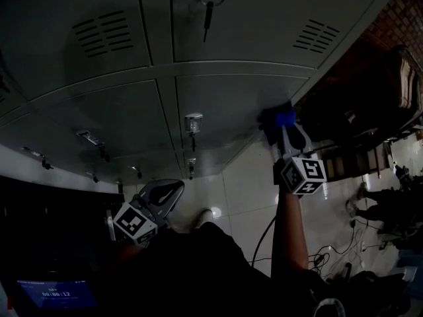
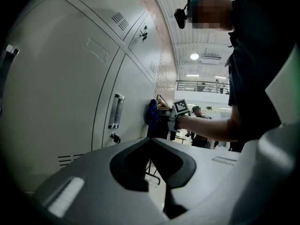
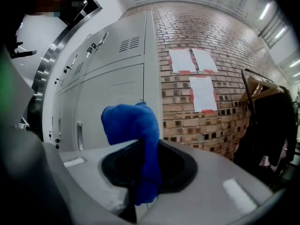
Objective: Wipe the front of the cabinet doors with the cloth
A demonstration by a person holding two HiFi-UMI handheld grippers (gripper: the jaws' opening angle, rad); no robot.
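The right gripper (image 1: 283, 125) was clamped on a blue cloth (image 1: 285, 117), the person's bare forearm (image 1: 288, 230) reaching out behind it. In the right gripper view its jaws were shut on the cloth's lower fold, and the rest bunched up above the tips. The cloth sat at the right edge of one grey cabinet door (image 1: 225, 104), close to the cabinet's end corner where the brick wall (image 3: 225, 78) began. From the left gripper view the cloth (image 2: 151, 111) seemed to be against the door front, though at that range I could not be sure it was pressed flat.

The left gripper (image 1: 166, 191) hung low and well apart from the cloth, nearer the person's body and above the pale tiled floor (image 1: 244, 183). Its jaws were closed tip to tip with nothing between them.

The door had a small metal handle (image 1: 193, 122) near its left edge. The door above it had a key (image 1: 209, 8) hanging in the lock. Sheets of white paper (image 3: 192, 60) were stuck to the brick. A dark garment (image 3: 269, 125) hung on a hanger beyond the wall's far edge.
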